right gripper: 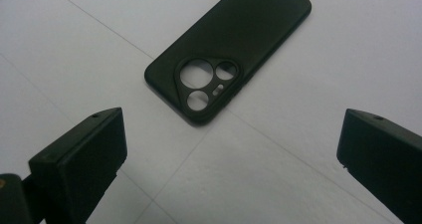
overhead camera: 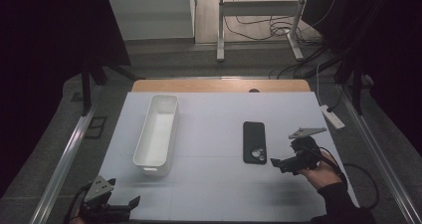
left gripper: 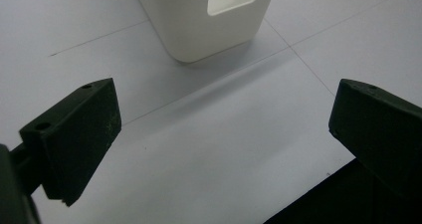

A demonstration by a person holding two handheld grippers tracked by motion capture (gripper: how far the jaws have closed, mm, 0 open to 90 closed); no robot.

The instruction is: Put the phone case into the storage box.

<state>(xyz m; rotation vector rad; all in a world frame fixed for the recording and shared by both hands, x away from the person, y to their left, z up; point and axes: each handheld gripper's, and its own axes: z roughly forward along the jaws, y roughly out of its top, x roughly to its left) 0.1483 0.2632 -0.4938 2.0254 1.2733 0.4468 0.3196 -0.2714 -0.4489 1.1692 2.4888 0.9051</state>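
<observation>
The phone case (right gripper: pixel 224 55) ahead of my right gripper (right gripper: pixel 229 154) looks like matt black rubbery plastic, smooth, with clean-cut round camera holes at the end nearer me. My jaws are matt black plastic too, faintly scuffed. Left of the phone case, the white bin (overhead camera: pixel 157 134) looks like smooth hard plastic with a soft sheen; my left gripper (left gripper: pixel 224 129) faces its handle cutout. The table cover (overhead camera: pixel 219 184) under the case is a smooth, matt pale sheet with thin seams. Beyond the case, a bare wooden table edge (overhead camera: pixel 219 86) shows.
</observation>
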